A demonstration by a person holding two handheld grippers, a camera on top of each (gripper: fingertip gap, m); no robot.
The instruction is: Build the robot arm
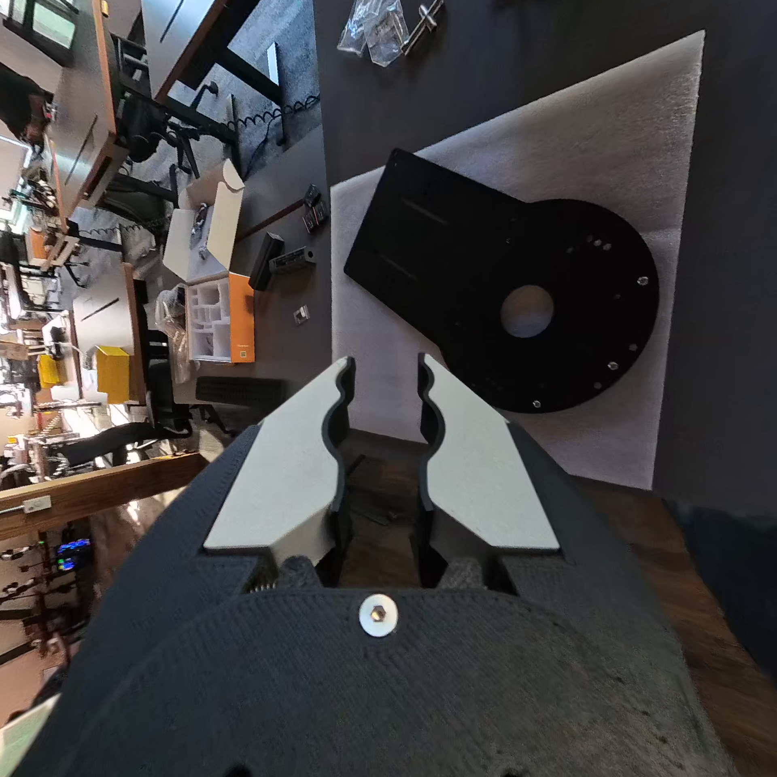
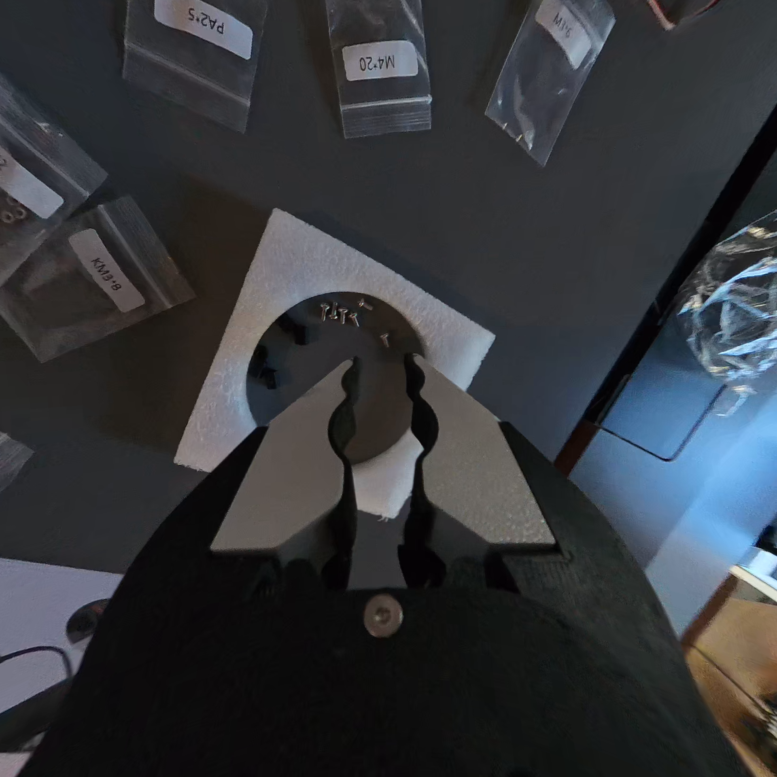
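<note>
In the left wrist view my left gripper is open and empty, held over the near edge of a white foam sheet. A black metal plate with a round end, a centre hole and small screws lies on the sheet just ahead and to the right. In the right wrist view my right gripper is open and empty, its tips over the round hole of a white foam block. Several small silver screws and small black parts lie in that hole, just beyond the tips.
Several clear zip bags with white labels lie on the dark mat around the foam block. Crumpled plastic lies at the right. An open white and orange box, black blocks and clear bags lie left of the sheet. The white foam block lies some 4 cm from my right tips, 45 cm from my left tips.
</note>
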